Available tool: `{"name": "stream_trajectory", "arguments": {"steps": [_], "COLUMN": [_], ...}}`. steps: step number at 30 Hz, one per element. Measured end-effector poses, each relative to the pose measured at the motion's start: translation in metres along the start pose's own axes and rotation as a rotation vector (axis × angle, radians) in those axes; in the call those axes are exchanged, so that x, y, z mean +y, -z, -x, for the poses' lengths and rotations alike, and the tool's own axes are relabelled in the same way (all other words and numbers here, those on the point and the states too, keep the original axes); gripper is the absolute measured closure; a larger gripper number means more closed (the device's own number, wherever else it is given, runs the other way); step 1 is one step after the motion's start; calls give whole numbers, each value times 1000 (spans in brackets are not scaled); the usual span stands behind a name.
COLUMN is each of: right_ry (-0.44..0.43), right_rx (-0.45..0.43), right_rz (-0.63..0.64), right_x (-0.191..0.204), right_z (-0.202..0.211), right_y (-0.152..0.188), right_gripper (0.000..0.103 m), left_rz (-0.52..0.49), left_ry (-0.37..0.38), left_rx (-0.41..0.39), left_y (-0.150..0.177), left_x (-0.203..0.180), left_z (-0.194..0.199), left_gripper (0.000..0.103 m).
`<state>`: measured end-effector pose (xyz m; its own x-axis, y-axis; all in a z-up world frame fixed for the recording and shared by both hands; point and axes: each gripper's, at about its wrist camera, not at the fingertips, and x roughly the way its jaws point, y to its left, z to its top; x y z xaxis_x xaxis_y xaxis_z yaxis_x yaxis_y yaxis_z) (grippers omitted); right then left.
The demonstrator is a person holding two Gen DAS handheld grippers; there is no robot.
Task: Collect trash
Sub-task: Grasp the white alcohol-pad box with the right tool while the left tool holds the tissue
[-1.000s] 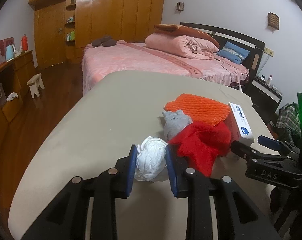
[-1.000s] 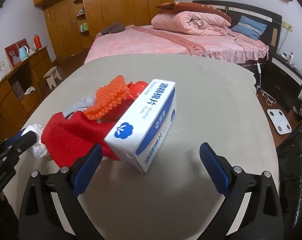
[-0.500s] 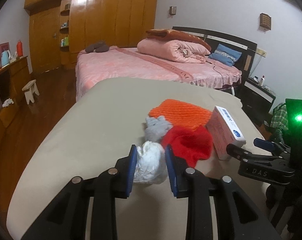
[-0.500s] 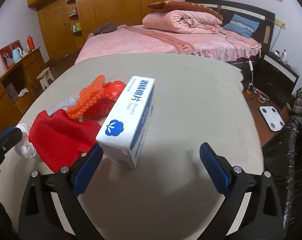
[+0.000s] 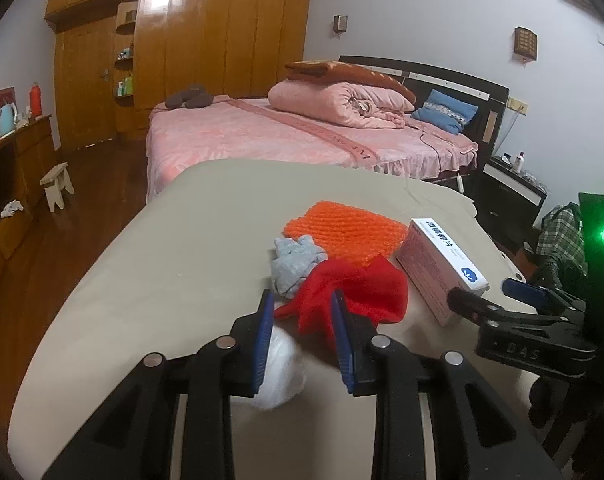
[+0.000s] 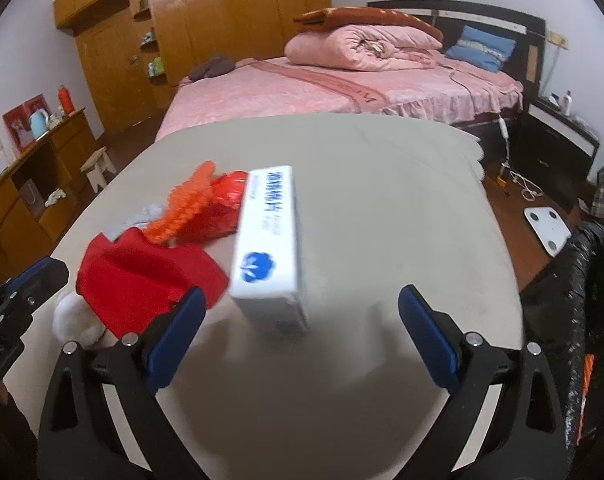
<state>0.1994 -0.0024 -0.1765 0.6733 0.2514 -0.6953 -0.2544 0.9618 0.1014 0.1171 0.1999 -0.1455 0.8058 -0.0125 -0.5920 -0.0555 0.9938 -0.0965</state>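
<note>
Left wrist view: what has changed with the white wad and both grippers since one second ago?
The white wad has slipped down from between the left gripper's pads. The right gripper's jaws have just been closing slightly, not touching the box ahead. The red cloth stayed in place.

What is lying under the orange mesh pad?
The orange mesh pad lies on a shiny red bag, with the red cloth at its near edge. Whatever else it covers is hidden.
</note>
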Motion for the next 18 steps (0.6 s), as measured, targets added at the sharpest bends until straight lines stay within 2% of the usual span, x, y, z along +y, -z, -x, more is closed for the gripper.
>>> {"name": "stream_trajectory", "arguments": {"steps": [1, 3, 5, 7, 11, 16, 18], "right_ry": [-5, -11, -25, -33, -27, -25, -26], "right_rx": [7, 19, 33, 56, 56, 72, 73], "right_rz": [11, 20, 34, 48, 50, 54, 54], "right_x": [3, 7, 9, 8, 1, -7, -9], "right_z": [-3, -7, -10, -11, 0, 14, 15], "right_y": [-1, -2, -1, 0, 6, 20, 23], "right_gripper": [26, 34, 49, 71, 73, 73, 73], "left_rz": [0, 4, 9, 14, 4, -17, -15], "left_ry": [-3, -7, -12, -14, -5, -31, -42], "left_rx": [0, 2, 5, 7, 9, 40, 53], "left_y": [1, 2, 5, 6, 10, 23, 25], "left_x": [1, 4, 7, 8, 6, 1, 3], "left_z": [1, 3, 5, 6, 10, 10, 7], "left_gripper": [74, 74, 74, 74, 74, 74, 70]}}
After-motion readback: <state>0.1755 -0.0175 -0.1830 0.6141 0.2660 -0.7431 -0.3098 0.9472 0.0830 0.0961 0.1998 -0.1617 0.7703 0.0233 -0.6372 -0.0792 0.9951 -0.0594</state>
